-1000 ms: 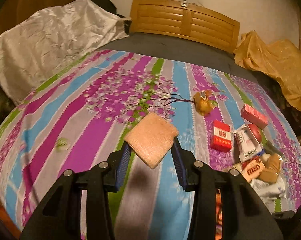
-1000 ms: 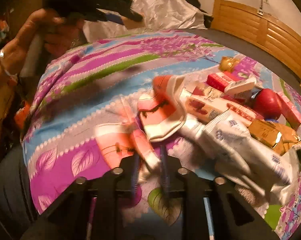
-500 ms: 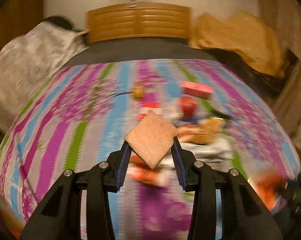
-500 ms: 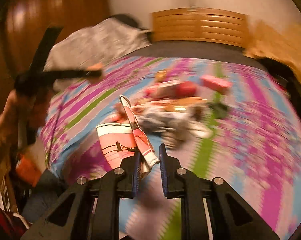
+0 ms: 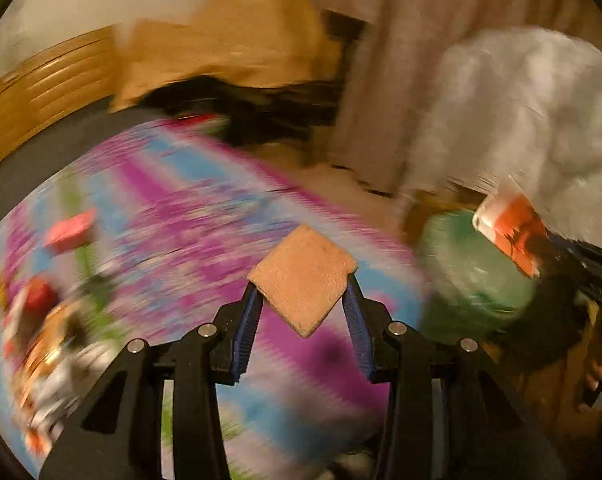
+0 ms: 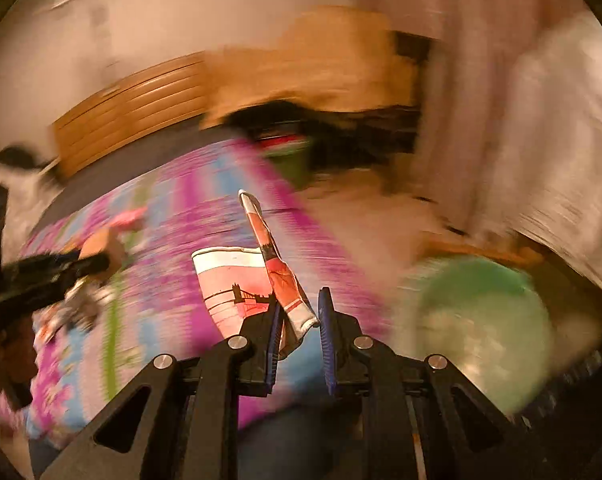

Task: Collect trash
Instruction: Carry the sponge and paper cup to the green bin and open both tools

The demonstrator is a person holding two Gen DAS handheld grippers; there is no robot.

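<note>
Left gripper (image 5: 304, 300) pinches a tan, spongy square pad (image 5: 302, 279) by two opposite corners btwn its blue-lined fingers (image 5: 250, 322), pad tilted like a diamond and held above the striped purple-blue bedspread (image 5: 173, 216). Right gripper (image 6: 299, 322) is closed on a flattened paper cup (image 6: 237, 284), white w/ red-orange bands and a bridge print; one crumpled flap sticks up past the fingertips, the rest fans out to the left. Both wrist views are heavily motion-blurred.

Landmark: a green-lined bin (image 6: 481, 320) on the floor at the bed's right edge. In the right wrist view the bin sits just right of the cup; in the left wrist view the same bin (image 5: 473, 264) is right of the pad, w/ the cup (image 5: 511, 232) and the right gripper (image 5: 581, 264) over its far-right rim. More trash (image 5: 49, 336) lies in a smeared heap on the bedspread well left of the bin, incl. a red box (image 5: 71, 230) and something round and red (image 5: 41, 294); details too blurred to tell. Wooden headboard (image 5: 33, 100) stands beyond the bedspread, far left of the bin; a mustard-yellow cloth (image 5: 237, 40) is piled behind it, and a pale curtain (image 5: 401, 60) and white fabric (image 5: 533, 112) hang above the bin. Left gripper (image 6: 53, 268) shows dark at the left edge of the right wrist view.
</note>
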